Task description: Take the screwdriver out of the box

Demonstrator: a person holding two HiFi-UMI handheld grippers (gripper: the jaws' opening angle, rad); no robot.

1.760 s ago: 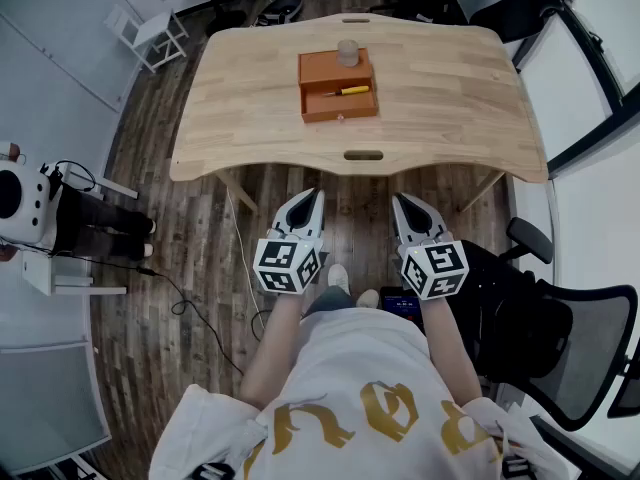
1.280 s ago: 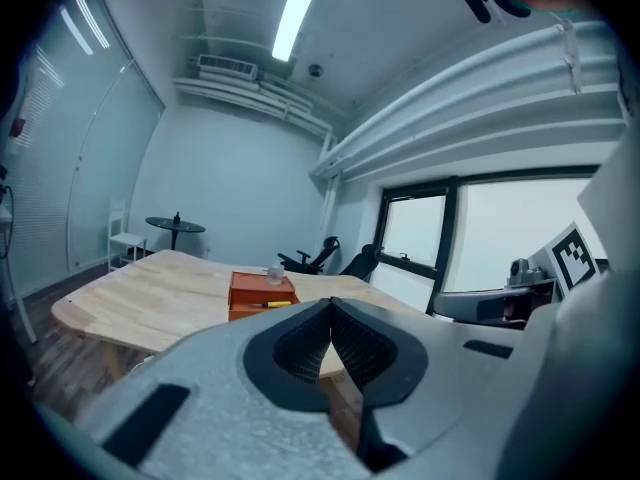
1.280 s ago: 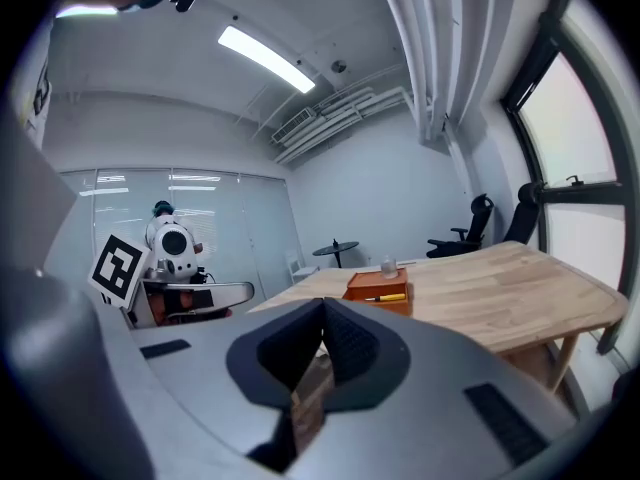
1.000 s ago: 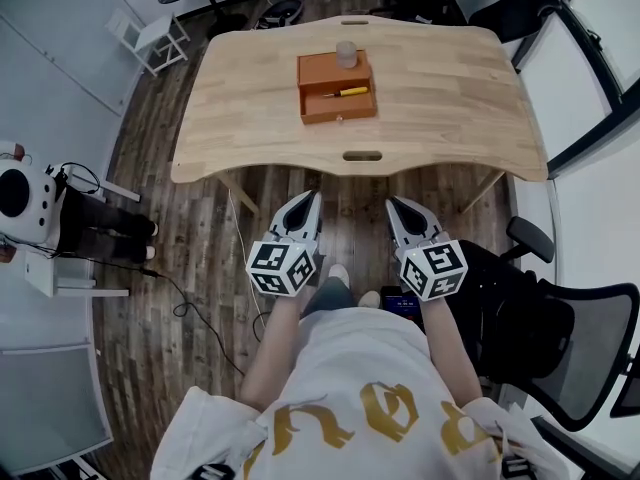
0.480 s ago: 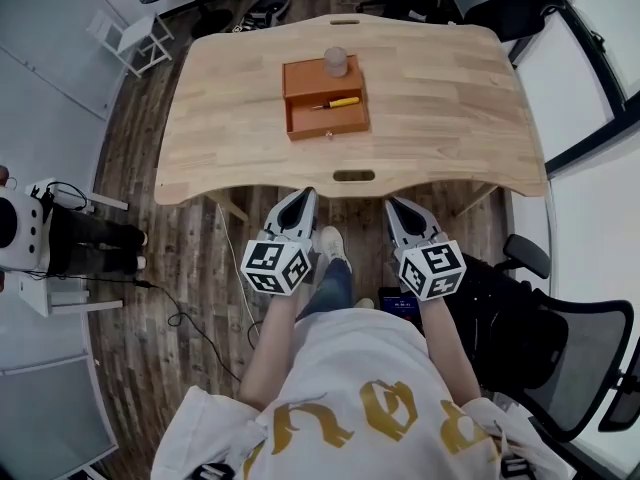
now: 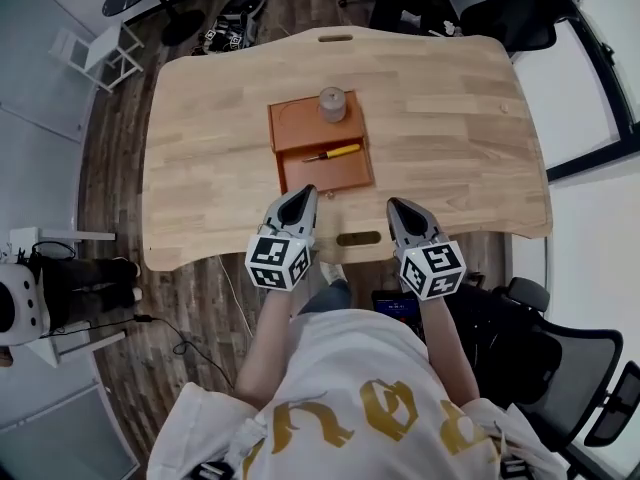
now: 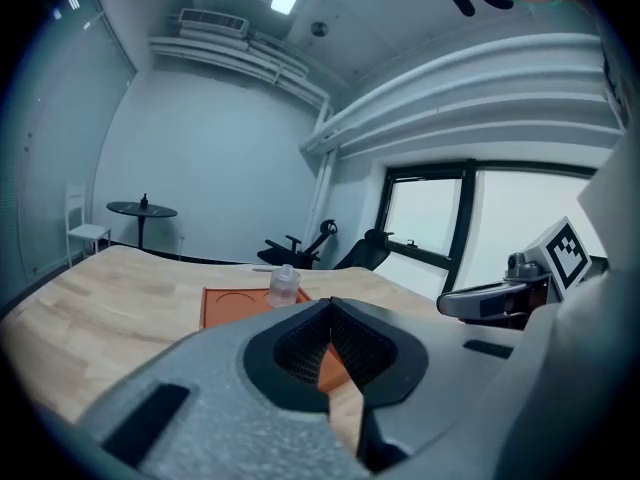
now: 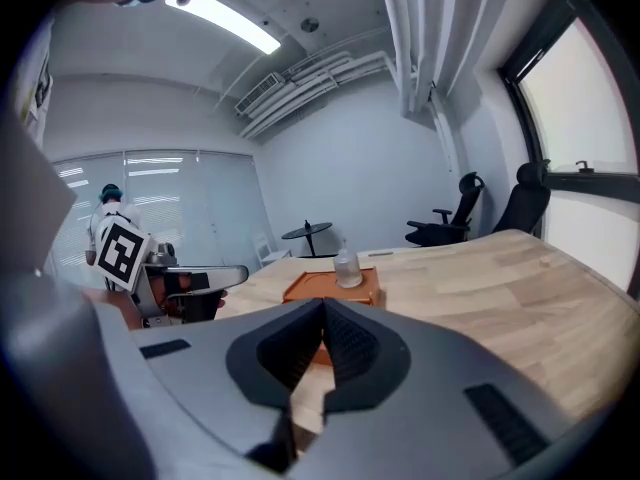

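Both claws are shut, jaws together with nothing between them: the left claw (image 6: 307, 192) and right claw (image 6: 394, 206) point forward side by side over the near part of the counter (image 6: 450, 108), each held in one of the person's hands. In the two gripper views their meshed pads (image 7: 300, 343) (image 8: 345, 343) meet at the tips. An orange box (image 6: 300, 128) lies flat in the middle of the counter, ahead of the claws. The screwdriver (image 6: 333, 153), with a yellow handle, lies slanted in the box's open near compartment, touched by neither claw. A small clear bottle (image 6: 332, 103) stands upright on the far part of the box. From the head view, the left claw's tip shows at the box's near left edge, and the right claw's tip lies just right of the box
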